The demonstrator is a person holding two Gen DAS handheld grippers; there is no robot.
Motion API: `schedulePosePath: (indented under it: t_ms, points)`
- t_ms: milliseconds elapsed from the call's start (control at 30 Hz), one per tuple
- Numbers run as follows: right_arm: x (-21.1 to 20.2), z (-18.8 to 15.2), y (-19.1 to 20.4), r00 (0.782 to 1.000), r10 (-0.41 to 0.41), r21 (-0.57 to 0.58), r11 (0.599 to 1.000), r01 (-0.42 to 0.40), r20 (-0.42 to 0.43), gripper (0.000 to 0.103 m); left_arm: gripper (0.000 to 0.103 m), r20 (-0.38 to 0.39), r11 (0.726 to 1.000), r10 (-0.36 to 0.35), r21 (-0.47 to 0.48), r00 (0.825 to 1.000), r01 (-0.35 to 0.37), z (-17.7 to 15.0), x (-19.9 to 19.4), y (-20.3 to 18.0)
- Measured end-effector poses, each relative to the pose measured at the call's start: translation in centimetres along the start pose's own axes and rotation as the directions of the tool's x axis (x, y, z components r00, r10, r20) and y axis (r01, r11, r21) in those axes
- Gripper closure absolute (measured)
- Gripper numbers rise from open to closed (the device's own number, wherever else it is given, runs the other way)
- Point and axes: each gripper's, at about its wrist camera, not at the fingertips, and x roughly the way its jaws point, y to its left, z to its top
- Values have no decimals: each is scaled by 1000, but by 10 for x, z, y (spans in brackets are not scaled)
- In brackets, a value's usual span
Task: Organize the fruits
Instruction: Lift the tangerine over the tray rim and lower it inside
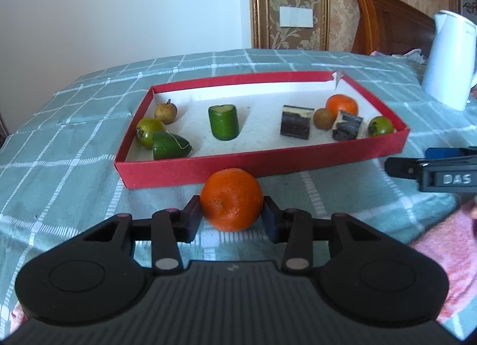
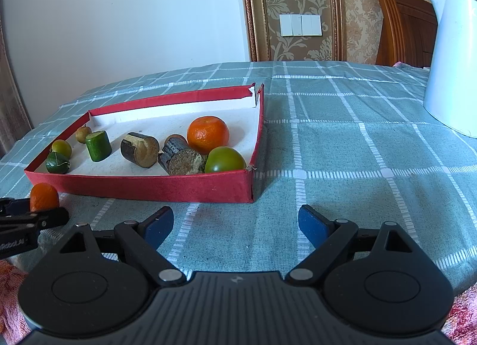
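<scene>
An orange tangerine (image 1: 231, 199) sits on the checked cloth just in front of the red box (image 1: 190, 170), and my left gripper (image 1: 232, 207) is shut on it, a pad pressed on each side. Seen from the right wrist, that tangerine (image 2: 44, 196) and the left gripper (image 2: 29, 221) are at the far left. The red box (image 2: 149, 187) holds a second tangerine (image 2: 208, 134), cucumber pieces (image 1: 223, 121), dark sugarcane chunks (image 1: 296, 121), green fruits (image 2: 225, 159) and small brown fruits (image 1: 165, 112). My right gripper (image 2: 235, 222) stands open over bare cloth near the box's right corner.
A white kettle (image 2: 453, 62) stands at the back right on the green checked tablecloth (image 2: 342, 151). A pink towel (image 1: 441, 240) lies at the near edge. A wooden headboard (image 1: 387, 23) and the wall are behind.
</scene>
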Motion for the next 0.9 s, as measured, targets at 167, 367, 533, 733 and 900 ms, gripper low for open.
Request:
schedulePosePath:
  t_ms: [167,367,533,733,900]
  points:
    - [0,0,0,1000,-2,-3,1000,2,-1,12,64,44,999,-38,-17,998,39,22,-13,1]
    - [0,0,0,1000,-1,-3,1000,1,-1,12,64,68,999,-25,-41,997,28,62,5,2]
    - [1,-1,1,1000,-1,-7,1000,1,-3,11,64,67,997,47,-64,997,-43,79,35,7]
    - [2,0,1,1000,-5,-18,1000,4,-8,10,64,52,983,113,-153,992,-104,97,70,27]
    - [2,0,3,1000,-10,-27,1000,9,-11,10,64,16,978,130,-165,991,-125,103,94,34]
